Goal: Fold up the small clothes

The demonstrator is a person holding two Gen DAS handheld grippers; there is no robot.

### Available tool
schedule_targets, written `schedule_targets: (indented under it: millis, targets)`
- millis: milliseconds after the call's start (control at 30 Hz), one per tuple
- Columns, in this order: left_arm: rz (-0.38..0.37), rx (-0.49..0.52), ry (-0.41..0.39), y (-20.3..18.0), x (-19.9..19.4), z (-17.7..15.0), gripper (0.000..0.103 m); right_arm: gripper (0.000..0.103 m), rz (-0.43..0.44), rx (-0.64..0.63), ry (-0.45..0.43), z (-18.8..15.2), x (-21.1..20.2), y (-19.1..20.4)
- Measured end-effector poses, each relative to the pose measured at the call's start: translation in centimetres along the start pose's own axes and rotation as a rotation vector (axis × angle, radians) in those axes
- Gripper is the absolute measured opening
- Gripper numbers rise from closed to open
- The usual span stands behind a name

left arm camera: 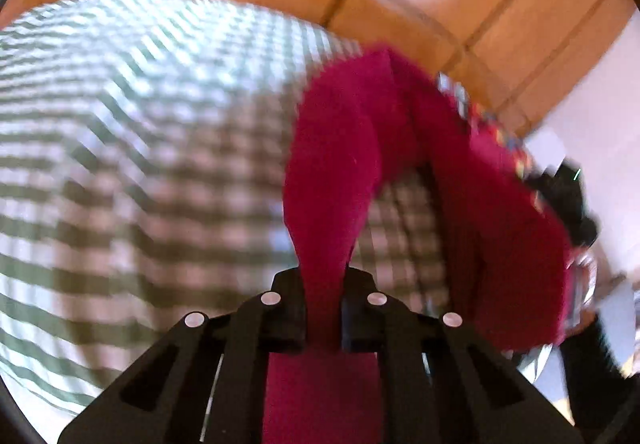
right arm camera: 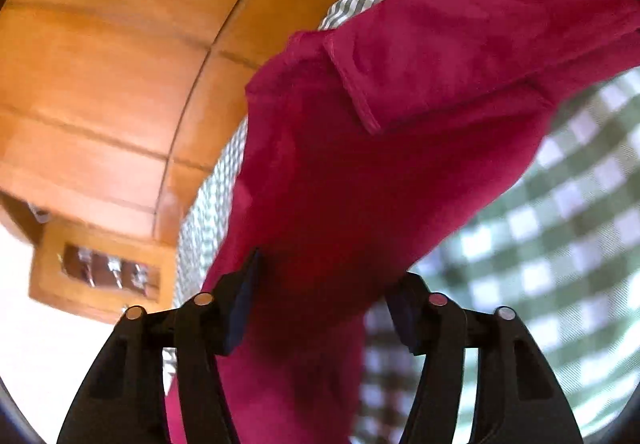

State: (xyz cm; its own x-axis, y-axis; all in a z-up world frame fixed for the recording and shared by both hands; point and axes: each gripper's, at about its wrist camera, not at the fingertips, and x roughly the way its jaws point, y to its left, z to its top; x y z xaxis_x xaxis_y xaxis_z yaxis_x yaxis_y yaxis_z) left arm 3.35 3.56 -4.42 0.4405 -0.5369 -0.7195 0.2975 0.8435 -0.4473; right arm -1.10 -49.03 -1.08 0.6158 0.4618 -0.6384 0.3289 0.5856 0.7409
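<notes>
the red garment hangs slung between both hands just above the green-checked cloth on the bench, its long axis running forward and away from each set of fingers. the left gripper pinches a narrow strip tight. the right gripper has its fingers spread around a thicker bunch (pads seemingly not pressing).

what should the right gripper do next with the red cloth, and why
Probably close the right gripper fully on the magenta-red fabric garment. The cloth runs between its jaws, but a gap shows beside the right-hand one, so the pads do not yet pinch it. The left gripper is already shut on a bunched strip of the same garment above the green-and-white checked cloth, so a second firm hold would let both lift it.
</notes>
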Motion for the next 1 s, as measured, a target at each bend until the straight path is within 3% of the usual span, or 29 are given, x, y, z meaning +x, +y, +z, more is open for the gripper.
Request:
schedule_targets:
  millis: [100,200,367,467,567,633,667,700,767,800,900,933,1000]
  targets:
    - [-0.006,-0.043,-0.129,1.9,-4.5,3.3,0.009,0.013,-0.05,-0.082,-0.027,0.8,0.1,3.0]
    - [0.041,-0.027,-0.248,3.0,-9.2,7.3,0.008,0.011,-0.054,-0.228,-0.074,1.6,-1.8,7.2]
    - [0.106,-0.007,-0.399,4.0,-16.1,14.2,0.008,0.01,-0.046,-0.387,-0.136,1.4,-6.4,11.0]
    - [0.214,0.021,-0.444,4.6,-18.0,17.2,0.008,0.01,-0.034,-0.456,-0.041,-0.1,-6.5,11.3]
    - [0.311,0.013,-0.388,6.0,-17.0,18.4,0.009,0.011,-0.18,-0.58,0.114,-3.0,-3.8,10.8]
    - [0.348,0.008,-0.3,7.5,-15.3,17.5,0.009,0.021,-0.267,-0.635,0.212,-4.4,-2.3,10.0]
    - [0.374,0.014,-0.261,8.1,-14.4,16.7,0.009,0.032,-0.292,-0.662,0.252,-5.0,-1.9,9.5]
    - [0.404,0.025,-0.221,8.8,-13.5,15.8,0.009,0.038,-0.308,-0.68,0.259,-5.5,-2.0,9.0]
    - [0.429,0.029,-0.135,10.5,-11.6,13.3,0.009,0.039,-0.308,-0.722,0.248,-5.2,-2.2,9.8]
    - [0.453,0.025,-0.09,11.5,-10.6,11.9,0.01,0.046,-0.3,-0.739,0.236,-4.8,-2.2,10.4]
    - [0.522,0.016,0.012,13.6,-9.2,8.9,0.02,0.065,-0.291,-0.804,0.212,-3.7,-1.3,12.6]
    - [0.557,-0.007,0.045,15.0,-8.9,7.7,0.03,0.067,-0.308,-0.833,0.223,-3.5,-0.6,13.3]
    - [0.609,-0.045,0.069,16.5,-9.5,6.0,0.042,0.08,-0.336,-0.892,0.316,-3.4,0.8,14.1]
